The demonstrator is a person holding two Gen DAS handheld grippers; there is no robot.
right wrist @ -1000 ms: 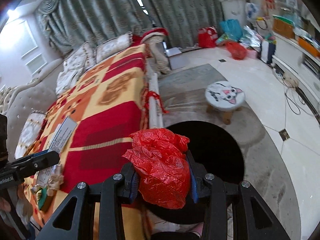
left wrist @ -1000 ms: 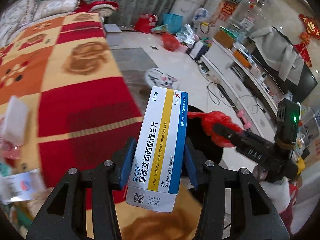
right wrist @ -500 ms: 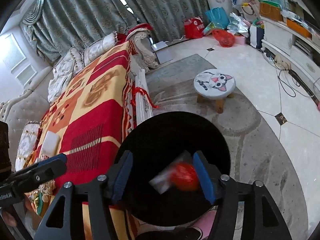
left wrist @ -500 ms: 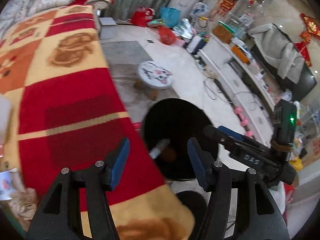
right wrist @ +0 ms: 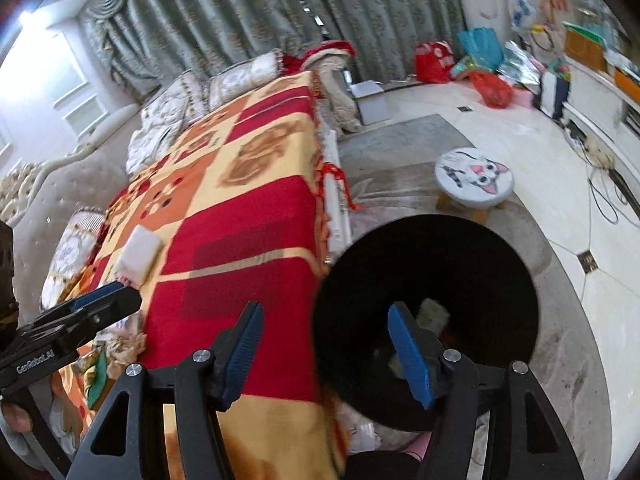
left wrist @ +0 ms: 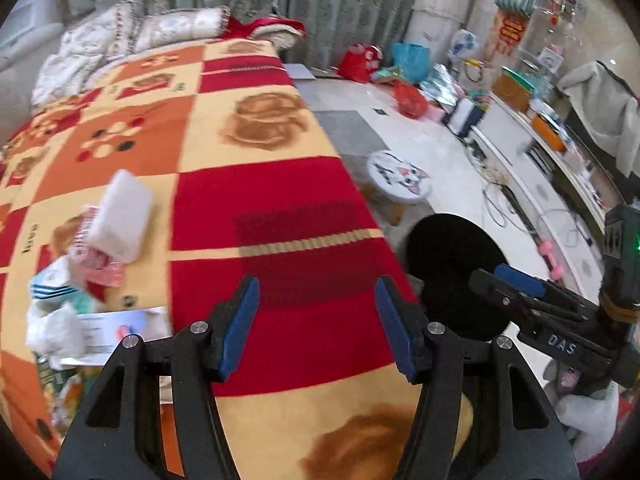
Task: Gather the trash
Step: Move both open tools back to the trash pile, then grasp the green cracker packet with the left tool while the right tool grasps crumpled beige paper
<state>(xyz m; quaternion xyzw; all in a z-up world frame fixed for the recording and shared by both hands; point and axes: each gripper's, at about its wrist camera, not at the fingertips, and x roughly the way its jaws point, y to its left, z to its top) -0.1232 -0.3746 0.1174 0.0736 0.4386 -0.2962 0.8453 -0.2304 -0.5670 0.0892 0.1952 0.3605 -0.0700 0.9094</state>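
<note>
My left gripper (left wrist: 316, 328) is open and empty above the red and yellow blanket (left wrist: 280, 200). To its left lies a heap of trash: a white block (left wrist: 120, 216), a pink wrapper (left wrist: 98, 266), a printed leaflet (left wrist: 116, 326) and a crumpled tissue (left wrist: 54, 330). My right gripper (right wrist: 326, 352) is also open and empty. It straddles the blanket's edge and the black bin (right wrist: 460, 256), where a pale piece of trash (right wrist: 432, 312) lies. The bin (left wrist: 448, 264) stands on the floor beside the blanket. The right gripper (left wrist: 516, 290) reaches over the bin from the right, and the left gripper (right wrist: 96, 306) shows near the white block (right wrist: 140, 256).
A small stool with a cat face (right wrist: 474, 176) stands on the rug beyond the bin. Cables (left wrist: 500, 200) and a low white cabinet (left wrist: 532, 152) run along the right. Bags (right wrist: 432, 62) crowd the far floor by the curtains. Pillows (left wrist: 176, 28) lie at the blanket's far end.
Both grippers opened: the medicine box left the left one, the red plastic bag left the right one, and both fell into the black bin. Both views then swung left towards the blanket.
</note>
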